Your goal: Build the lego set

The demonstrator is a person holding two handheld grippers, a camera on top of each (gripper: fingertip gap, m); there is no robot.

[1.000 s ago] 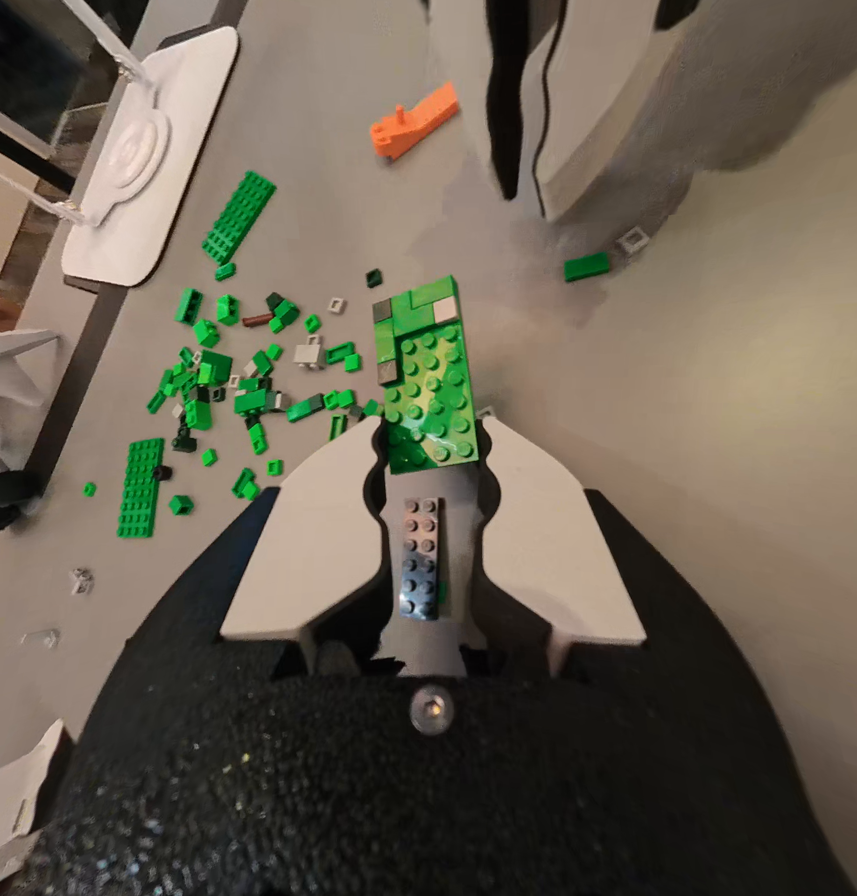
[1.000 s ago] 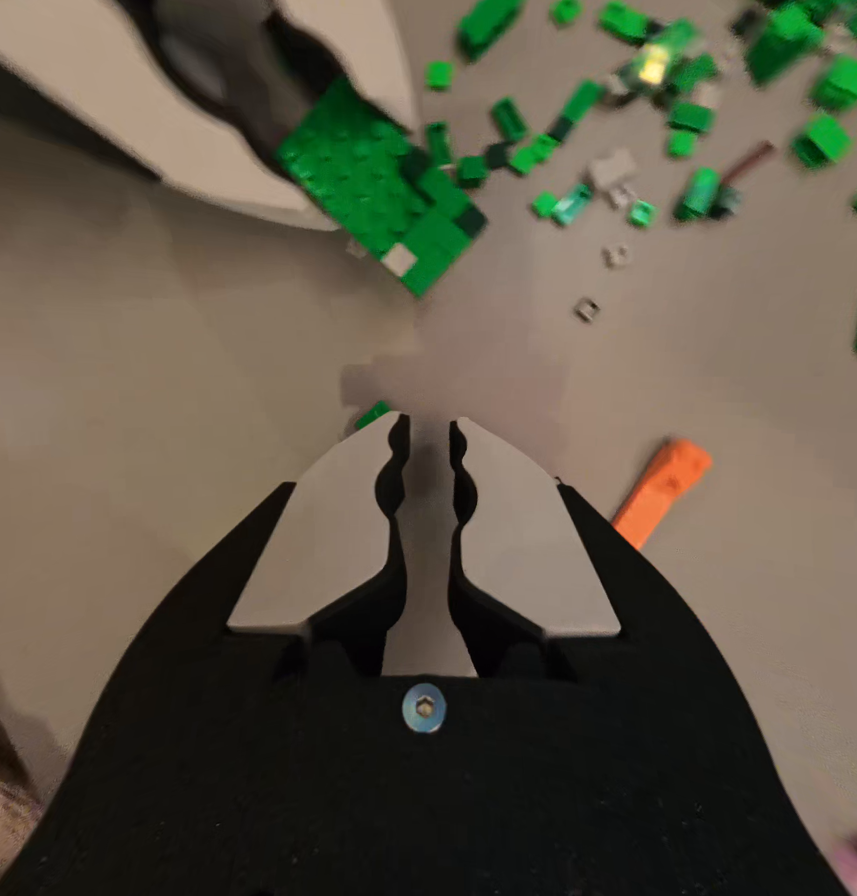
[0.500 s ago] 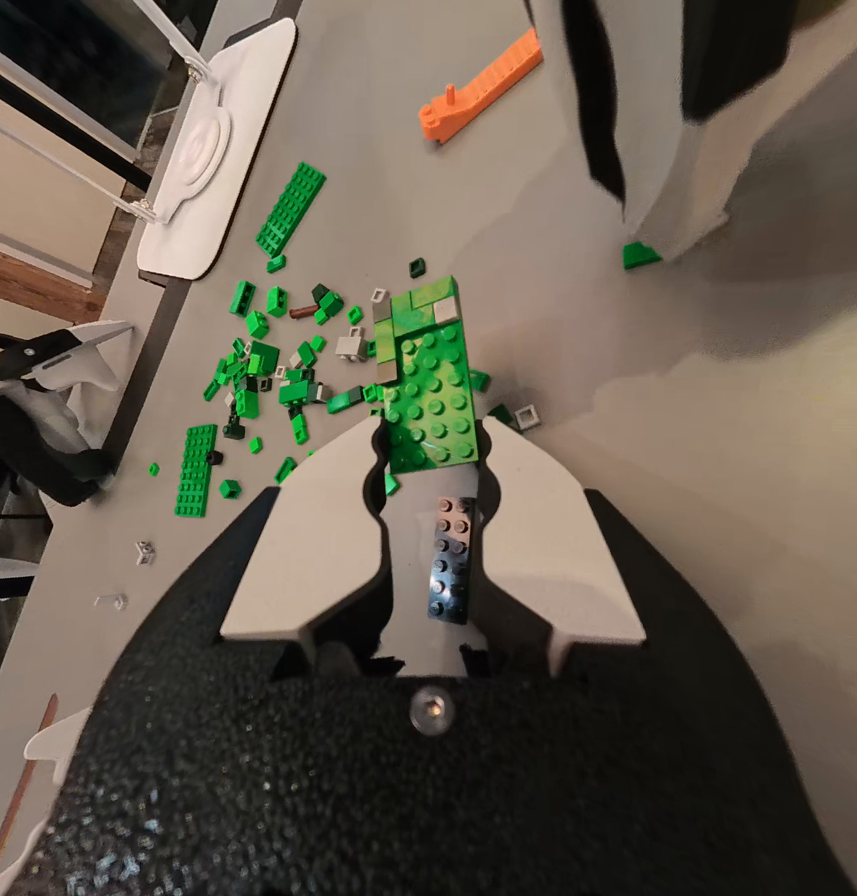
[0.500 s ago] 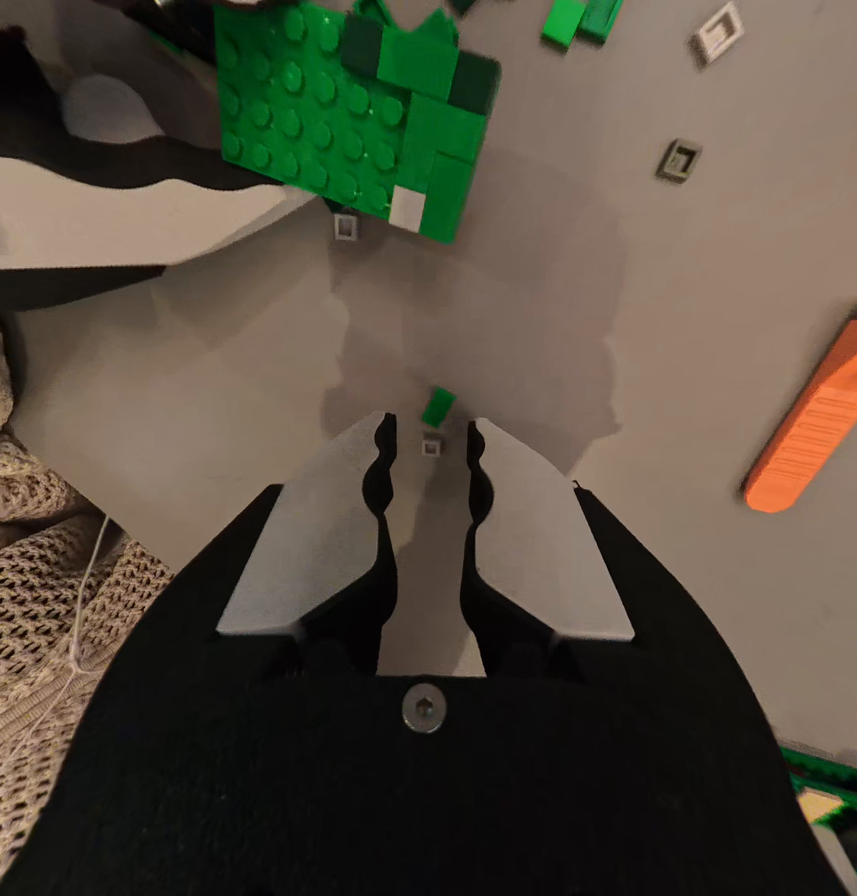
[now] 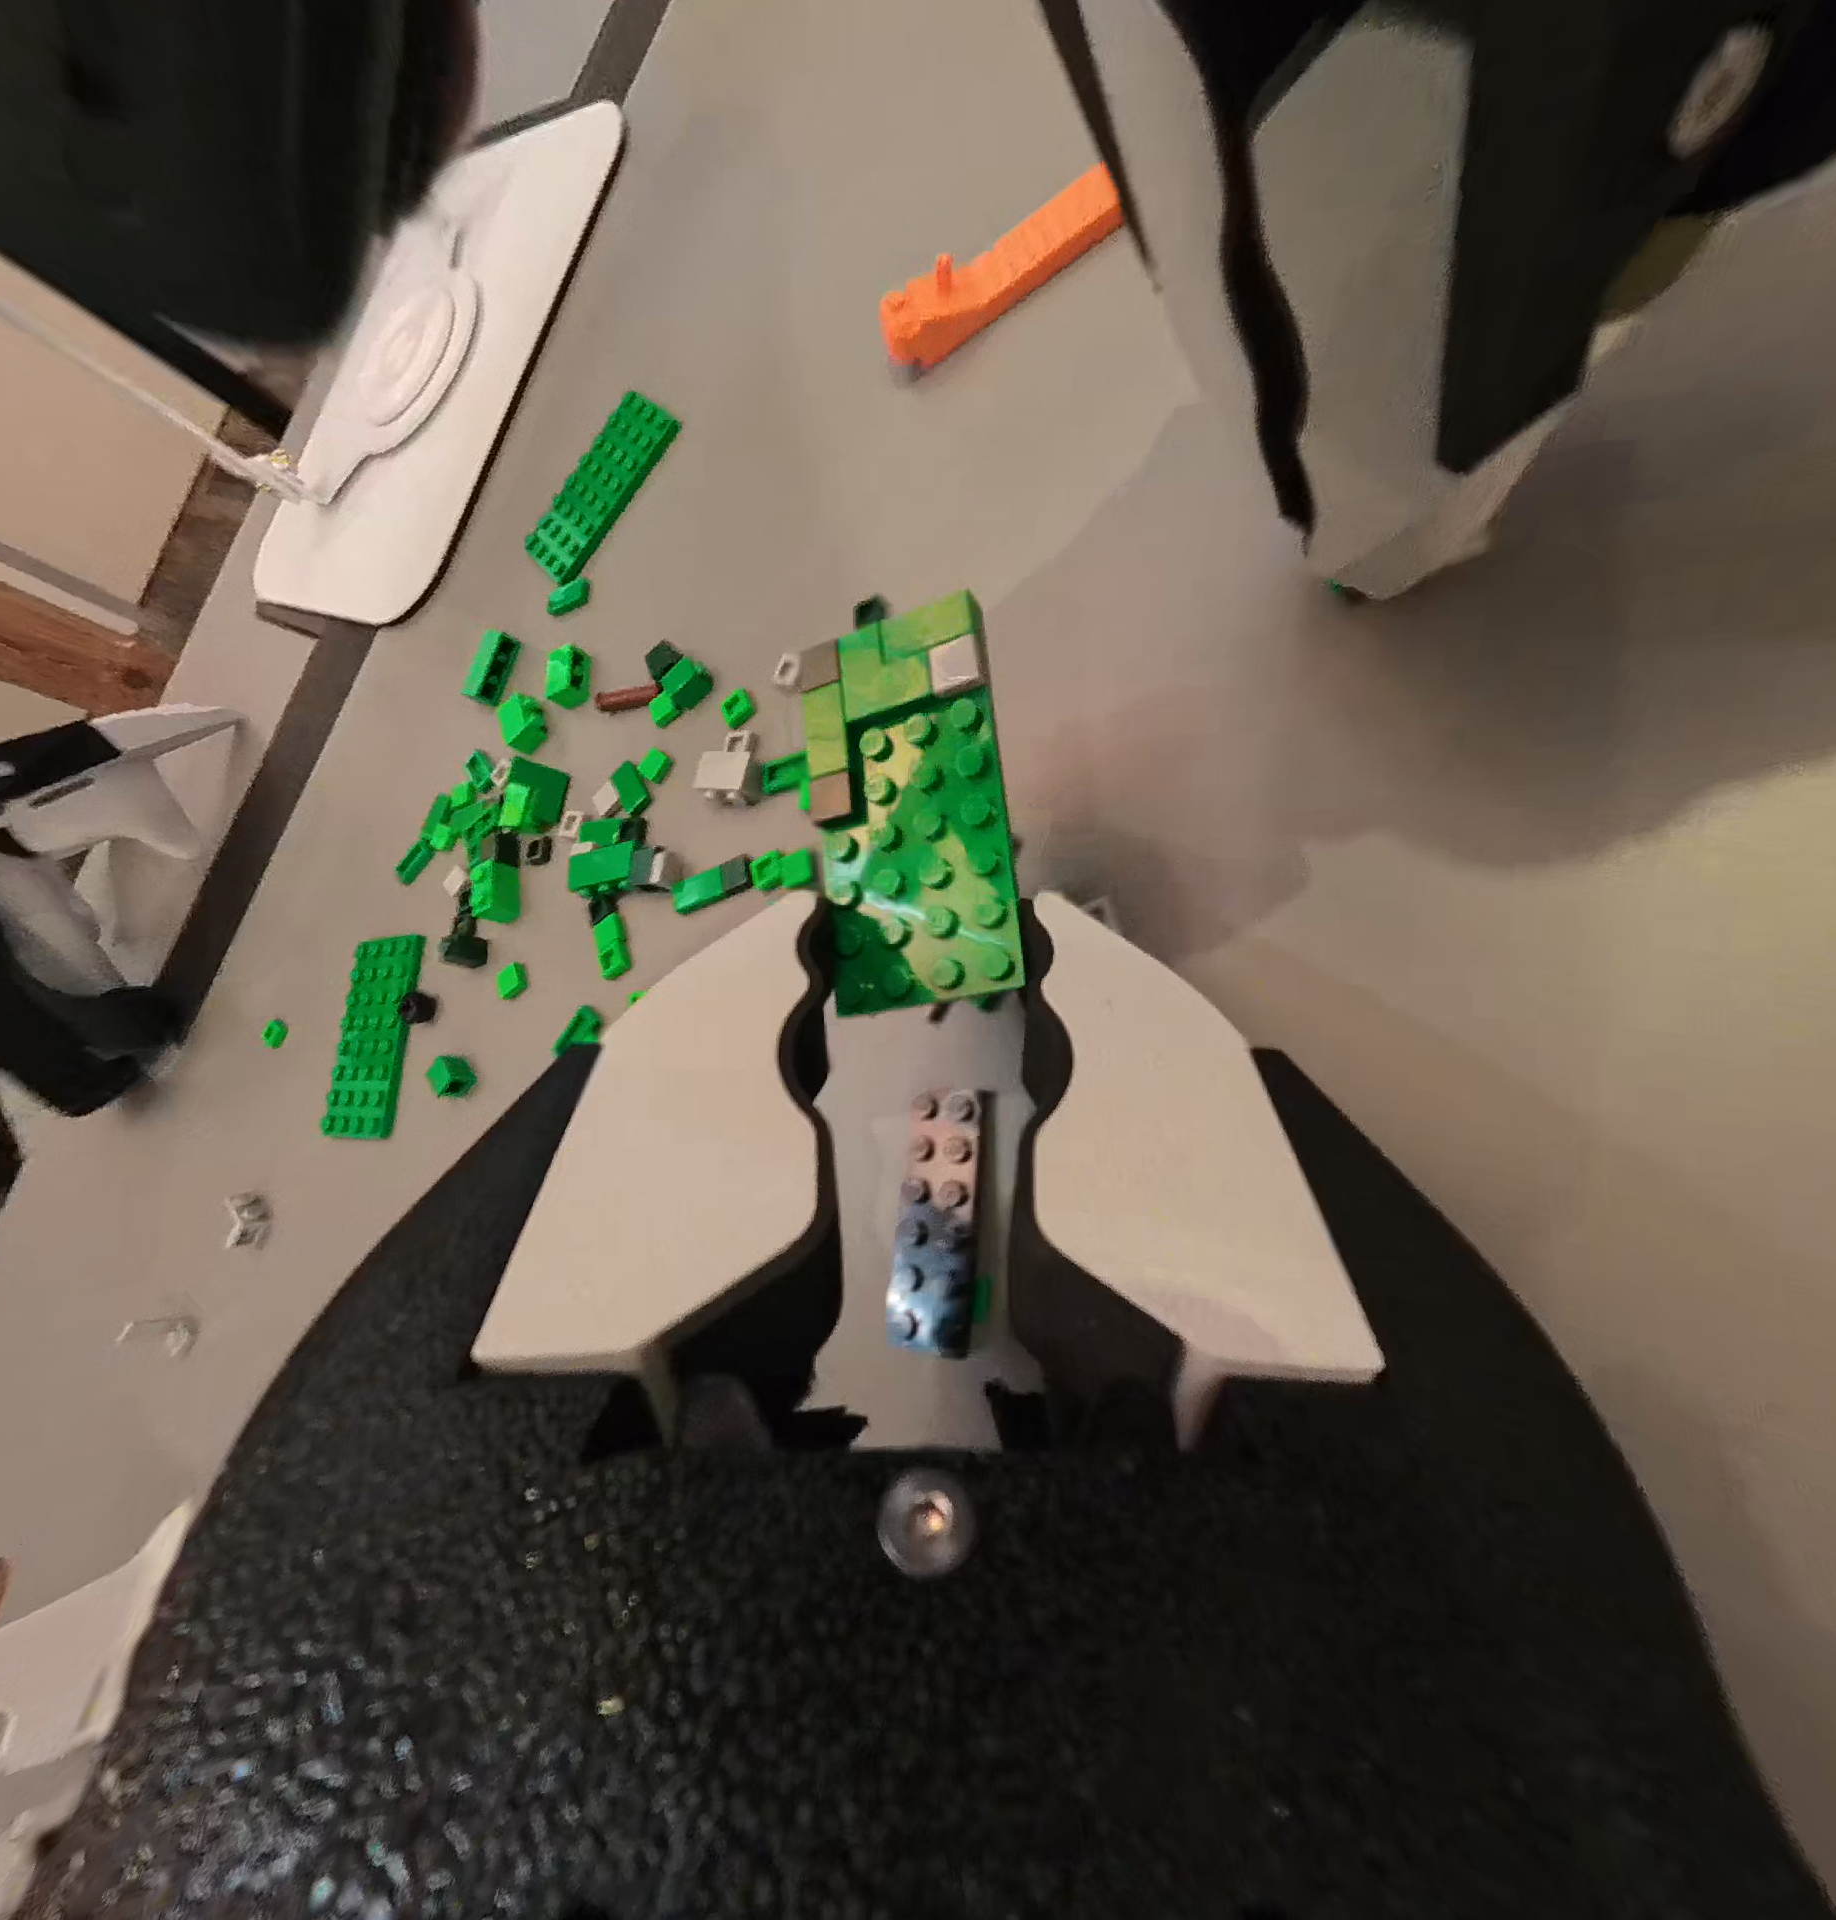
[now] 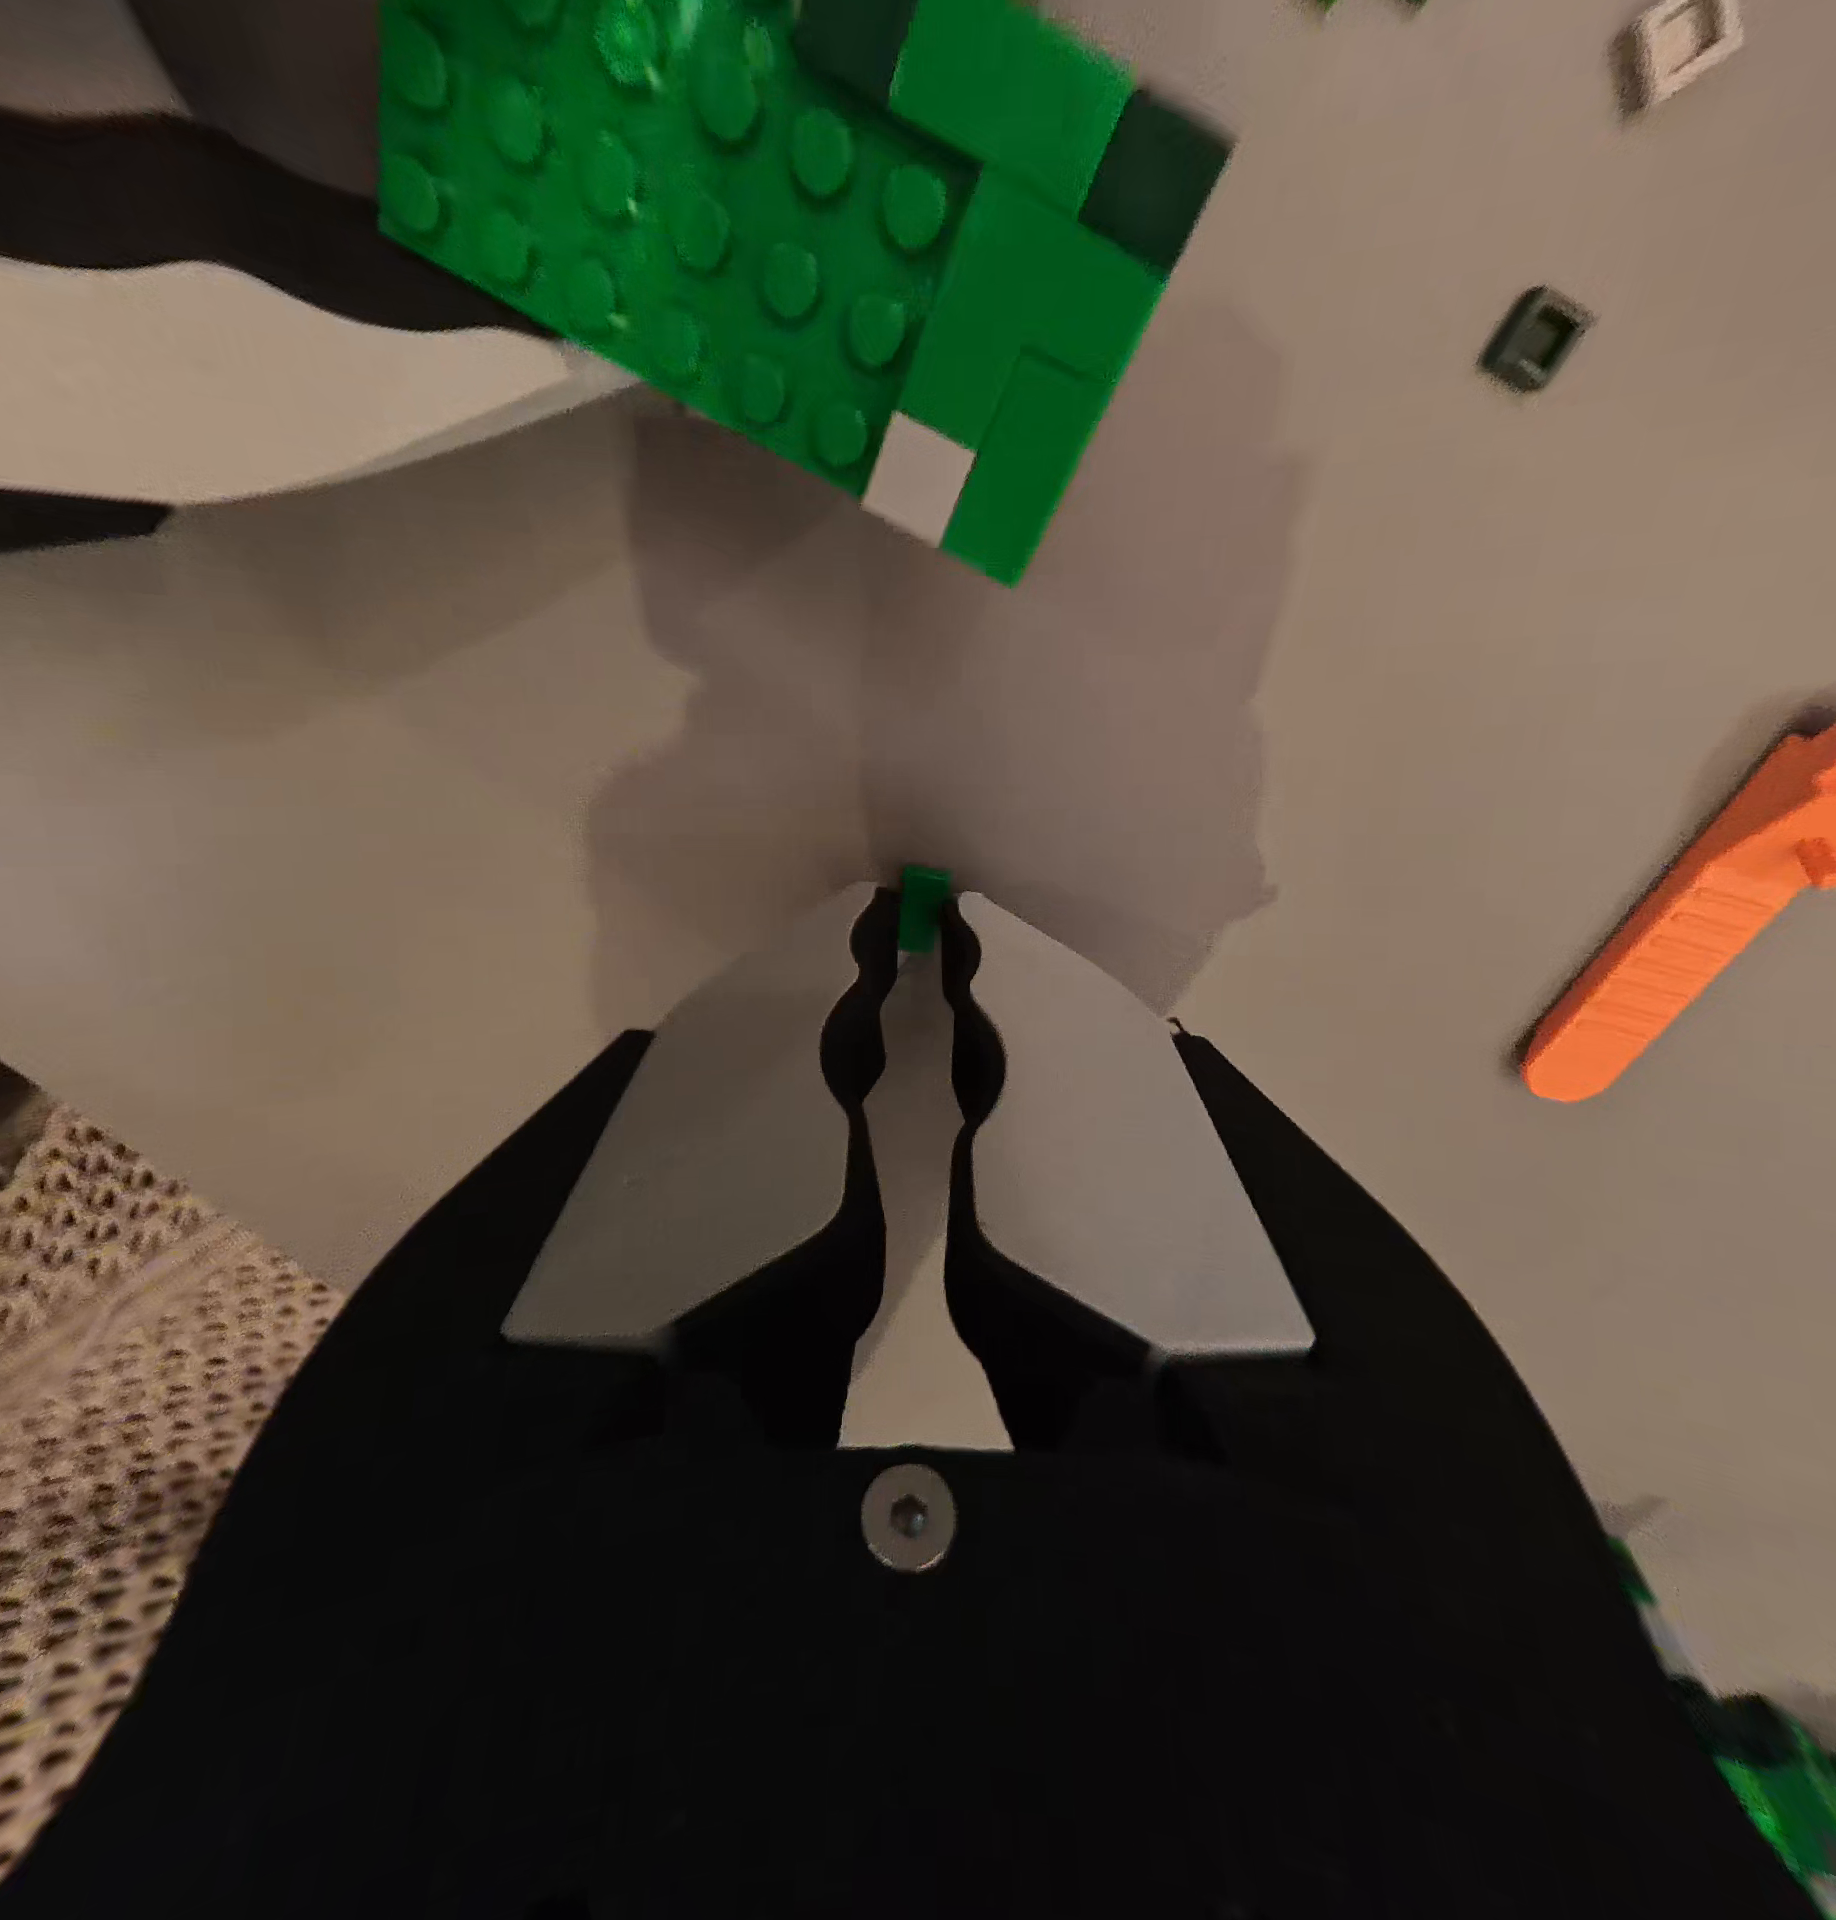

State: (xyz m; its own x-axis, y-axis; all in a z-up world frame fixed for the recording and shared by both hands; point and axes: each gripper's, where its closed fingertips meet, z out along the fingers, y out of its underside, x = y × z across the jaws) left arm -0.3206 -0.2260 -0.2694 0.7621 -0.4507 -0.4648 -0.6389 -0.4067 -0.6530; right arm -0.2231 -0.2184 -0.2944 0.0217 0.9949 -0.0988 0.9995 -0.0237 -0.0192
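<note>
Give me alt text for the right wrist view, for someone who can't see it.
The right gripper pinches a small green piece above a grey table. The left gripper holds a studded green plate at top; an orange brick separator lies right.

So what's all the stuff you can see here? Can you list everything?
green plate: one, green with flat green, grey and white tiles at its far end, held off the table in the left gripper
small green piece: one, green, pinched in the right gripper's tips
loose bricks: many, mostly green with some grey, scattered left of the plate
long plates: two, green, flat on the table left of the pile
grey plate: one, grey to dark, on the table between the left gripper's fingers
orange tool: one, orange, on the table far right
white pad: one, white, far left table edge
table: one, grey
knit fabric: one, beige, lower left in the right wrist view
left gripper: one, grey fingers, black body
right gripper: one, same colours
</note>
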